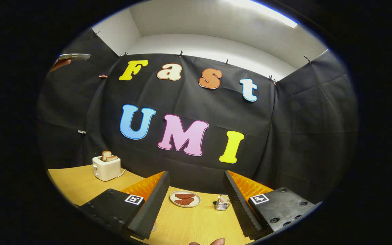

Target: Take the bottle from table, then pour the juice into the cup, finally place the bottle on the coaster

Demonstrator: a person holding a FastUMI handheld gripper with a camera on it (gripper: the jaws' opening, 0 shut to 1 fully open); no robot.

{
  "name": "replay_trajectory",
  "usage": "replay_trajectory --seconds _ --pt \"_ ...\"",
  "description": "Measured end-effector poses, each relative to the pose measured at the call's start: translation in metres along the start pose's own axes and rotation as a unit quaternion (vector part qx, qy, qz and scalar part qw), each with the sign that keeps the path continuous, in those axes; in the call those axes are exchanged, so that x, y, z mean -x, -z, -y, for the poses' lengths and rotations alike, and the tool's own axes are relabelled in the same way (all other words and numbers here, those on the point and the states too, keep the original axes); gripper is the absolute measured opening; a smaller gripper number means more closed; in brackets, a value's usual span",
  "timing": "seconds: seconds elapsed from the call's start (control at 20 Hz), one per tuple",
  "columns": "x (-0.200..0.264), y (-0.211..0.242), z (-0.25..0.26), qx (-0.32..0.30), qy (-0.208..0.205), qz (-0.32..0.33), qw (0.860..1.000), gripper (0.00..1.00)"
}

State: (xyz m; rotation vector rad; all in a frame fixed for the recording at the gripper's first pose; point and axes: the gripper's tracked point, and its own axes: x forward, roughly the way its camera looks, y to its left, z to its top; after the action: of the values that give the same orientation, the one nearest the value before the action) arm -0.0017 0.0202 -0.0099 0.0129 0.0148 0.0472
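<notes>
Gripper view – fisheye camera riding on gripper (196, 207), looking forward along its two spread fingers, low over wooden table (196, 224), facing booth's far wall. Plate (185, 199) near ahead between fingers – toaster (106, 167) far left.

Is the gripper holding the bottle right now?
No. The gripper is open, its fingers spread apart with nothing between them; beyond them on the table sit a plate and a toaster.
</notes>
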Motion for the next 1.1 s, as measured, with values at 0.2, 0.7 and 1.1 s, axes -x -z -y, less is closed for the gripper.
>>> replay_trajectory --seconds 0.2,0.7,1.1 --pt "-0.002 -0.003 -0.001 0.004 -0.001 0.006 1.0 0.97" --pt "0.001 0.009 -0.02 -0.036 -0.031 0.016 0.999 0.97" --pt "0.013 0.104 -0.06 -0.059 -0.069 0.006 0.996 0.97"
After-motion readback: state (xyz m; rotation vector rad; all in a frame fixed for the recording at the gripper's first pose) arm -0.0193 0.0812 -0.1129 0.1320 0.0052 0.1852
